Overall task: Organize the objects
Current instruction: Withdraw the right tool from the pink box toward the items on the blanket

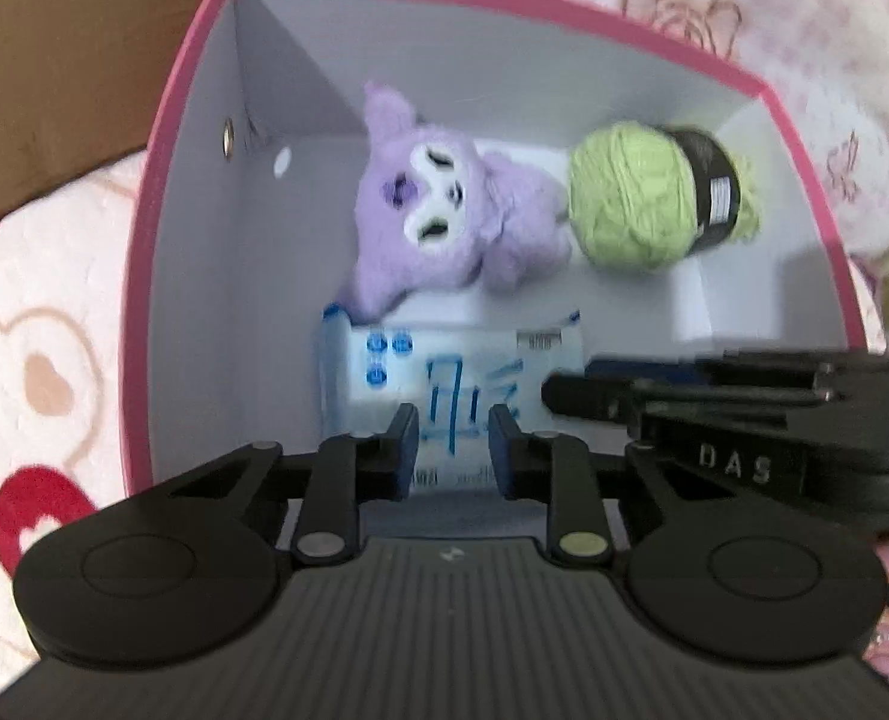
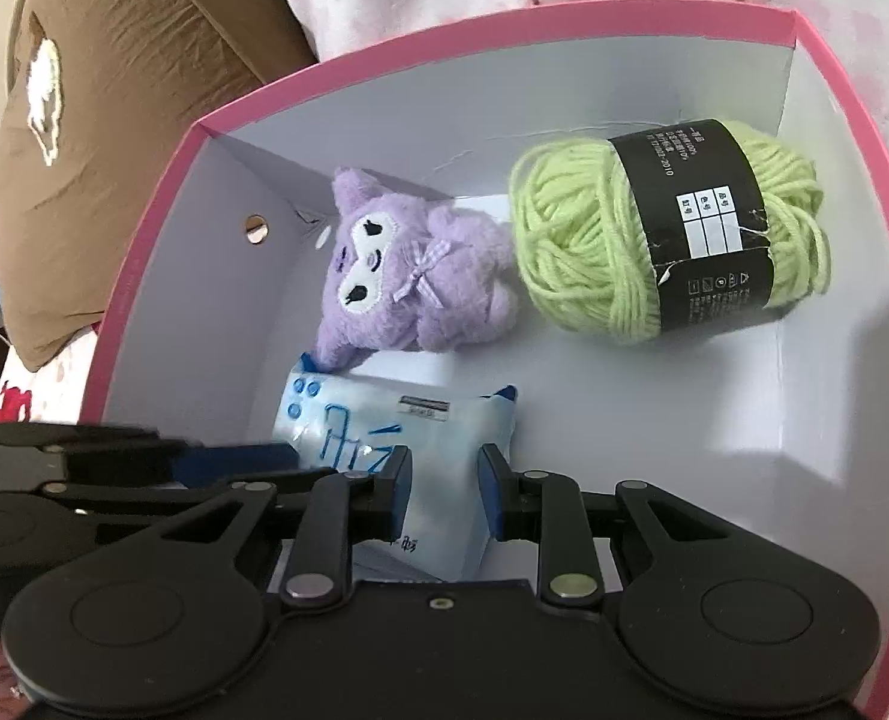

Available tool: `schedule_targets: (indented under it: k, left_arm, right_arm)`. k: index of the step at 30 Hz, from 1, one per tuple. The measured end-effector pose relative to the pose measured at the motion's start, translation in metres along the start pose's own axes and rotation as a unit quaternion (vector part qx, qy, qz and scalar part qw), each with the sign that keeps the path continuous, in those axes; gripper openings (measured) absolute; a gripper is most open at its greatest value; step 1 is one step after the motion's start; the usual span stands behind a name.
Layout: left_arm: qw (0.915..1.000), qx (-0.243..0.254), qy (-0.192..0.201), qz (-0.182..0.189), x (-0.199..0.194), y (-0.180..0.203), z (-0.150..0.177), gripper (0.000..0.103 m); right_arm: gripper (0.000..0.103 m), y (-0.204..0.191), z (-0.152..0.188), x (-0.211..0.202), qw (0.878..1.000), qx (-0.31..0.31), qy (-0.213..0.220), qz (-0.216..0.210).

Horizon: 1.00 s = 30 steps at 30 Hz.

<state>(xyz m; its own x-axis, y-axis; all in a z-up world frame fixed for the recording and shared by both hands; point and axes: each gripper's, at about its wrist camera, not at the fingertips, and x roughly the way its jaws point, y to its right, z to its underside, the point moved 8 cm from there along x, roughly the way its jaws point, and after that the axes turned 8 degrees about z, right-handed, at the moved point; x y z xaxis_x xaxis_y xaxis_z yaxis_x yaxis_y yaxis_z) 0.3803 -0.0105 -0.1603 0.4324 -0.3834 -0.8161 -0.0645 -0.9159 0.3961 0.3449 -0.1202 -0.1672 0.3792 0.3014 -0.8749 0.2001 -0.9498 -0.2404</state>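
Now we hover both tools over the pink box (image 2: 144, 228), which sits on a patterned bed cover (image 1: 42, 312). Inside the box, the wipes pack (image 2: 396, 426) lies flat by the near wall, its long axis running across our view; the purple plush (image 2: 396, 276) sits just beyond the pack, resting on its far edge, and the green yarn (image 2: 594, 240) lies beside the plush toward the box's right wall. Our left hand-held gripper (image 1: 453, 441) and right hand-held gripper (image 2: 444, 489) are both drawn in as narrow as they go, holding nothing, with the pack showing below their tips. Both point steeply down at the pack, so either is equally near; the yarn is closer to our right one.
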Motion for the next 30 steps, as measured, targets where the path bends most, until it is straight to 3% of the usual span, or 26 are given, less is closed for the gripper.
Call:
schedule_targets:
  k: [1, 3, 9, 14, 18, 30]
  left_arm:
    - [1.0, 0.003, 0.009, -0.001, -0.001, 0.001, -0.002, 0.024]
    - [0.9998, 0.008, 0.019, -0.002, -0.002, 0.002, -0.004, 0.024]
    - [0.999, 0.014, 0.043, 0.007, -0.03, 0.008, -0.004, 0.024]
    - [0.998, 0.044, 0.046, -0.006, -0.059, 0.029, -0.003, 0.028]
    - [0.9977, 0.036, 0.054, 0.018, -0.09, 0.046, 0.0, 0.034]
    - [0.9942, 0.061, 0.082, 0.034, -0.184, 0.083, 0.027, 0.052]
  right_arm:
    - [0.03, 0.026, -0.018, 0.005, 1.0, 0.002, -0.001, -0.001]
    - [0.03, 0.035, -0.027, 0.011, 1.0, 0.004, 0.001, -0.004]
    - [0.03, 0.039, -0.029, -0.014, 0.999, -0.033, 0.039, 0.015]
    - [0.031, 0.04, -0.029, -0.067, 0.995, -0.056, 0.083, 0.016]
    - [0.032, 0.034, -0.028, -0.091, 0.993, -0.071, 0.09, 0.027]
    - [0.071, 0.01, -0.001, -0.165, 0.978, -0.131, 0.15, 0.055]
